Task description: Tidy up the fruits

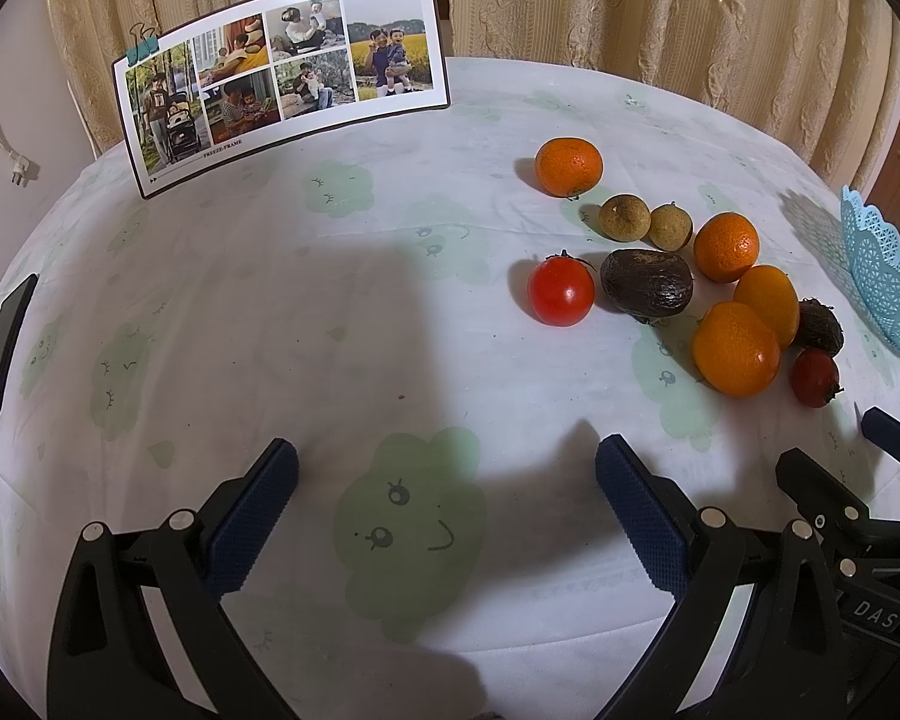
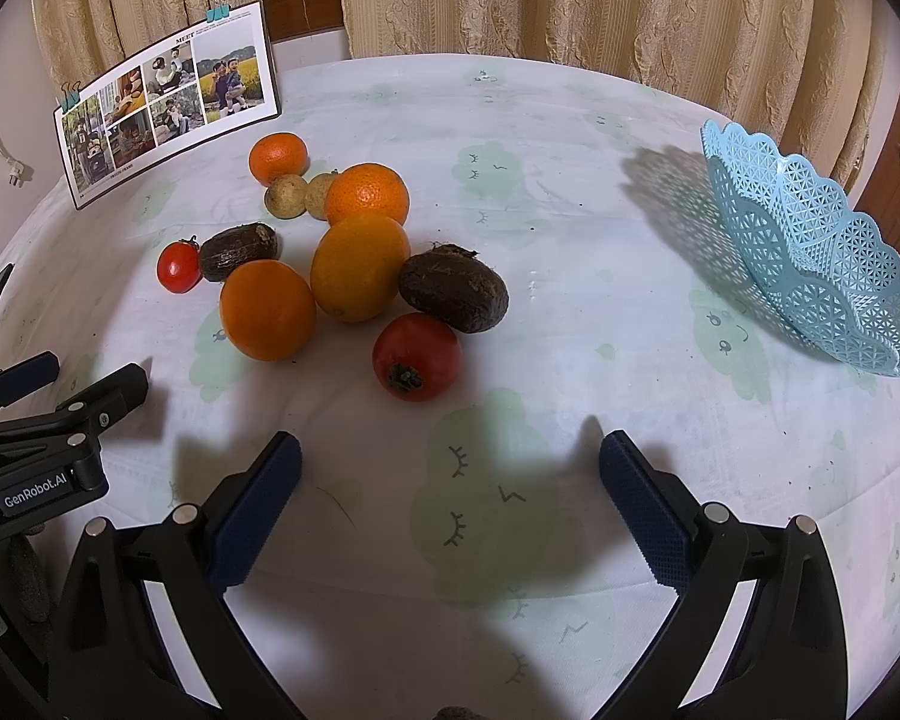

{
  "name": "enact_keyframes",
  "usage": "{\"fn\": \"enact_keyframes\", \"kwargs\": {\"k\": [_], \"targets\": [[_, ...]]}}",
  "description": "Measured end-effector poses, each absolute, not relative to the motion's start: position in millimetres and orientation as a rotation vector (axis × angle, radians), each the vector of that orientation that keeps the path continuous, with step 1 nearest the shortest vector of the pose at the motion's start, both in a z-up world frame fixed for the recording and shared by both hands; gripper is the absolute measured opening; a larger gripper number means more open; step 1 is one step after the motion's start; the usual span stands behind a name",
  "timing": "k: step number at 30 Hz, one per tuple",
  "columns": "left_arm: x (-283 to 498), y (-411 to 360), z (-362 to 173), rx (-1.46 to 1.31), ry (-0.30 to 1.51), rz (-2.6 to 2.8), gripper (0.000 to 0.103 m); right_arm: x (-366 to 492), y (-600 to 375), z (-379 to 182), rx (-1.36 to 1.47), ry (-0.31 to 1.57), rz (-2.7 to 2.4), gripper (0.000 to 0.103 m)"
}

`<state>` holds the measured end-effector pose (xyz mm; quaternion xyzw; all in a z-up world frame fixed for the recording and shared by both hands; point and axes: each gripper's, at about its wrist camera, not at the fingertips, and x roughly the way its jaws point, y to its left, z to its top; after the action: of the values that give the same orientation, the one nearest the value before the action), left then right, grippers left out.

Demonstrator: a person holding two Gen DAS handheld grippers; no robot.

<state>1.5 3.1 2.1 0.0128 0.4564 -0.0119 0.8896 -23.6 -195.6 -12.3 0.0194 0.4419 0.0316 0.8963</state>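
Note:
A pile of fruit lies on the table: several oranges (image 2: 267,309), two red tomatoes (image 2: 417,357), two dark brown fruits (image 2: 453,294) and two small tan ones (image 2: 285,195). The same pile shows at the right of the left wrist view, with a tomato (image 1: 561,291) nearest its centre. A light blue lattice basket (image 2: 822,252) stands empty at the far right. My right gripper (image 2: 450,456) is open just in front of the near tomato, holding nothing. My left gripper (image 1: 447,462) is open over bare cloth, left of the pile.
A photo board (image 1: 282,78) with clips stands at the back left. A dark phone (image 1: 0,354) lies at the table's left edge. Curtains hang behind the round table (image 2: 570,360), which has a white cloth with green cloud prints.

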Motion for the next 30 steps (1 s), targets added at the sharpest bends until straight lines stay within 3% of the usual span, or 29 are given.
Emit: {"fn": "enact_keyframes", "kwargs": {"k": [30], "targets": [[0.3, 0.6, 4.1, 0.015, 0.938, -0.094, 0.098, -24.2, -196.2, -12.6, 0.038, 0.916, 0.088, 0.101]]}}
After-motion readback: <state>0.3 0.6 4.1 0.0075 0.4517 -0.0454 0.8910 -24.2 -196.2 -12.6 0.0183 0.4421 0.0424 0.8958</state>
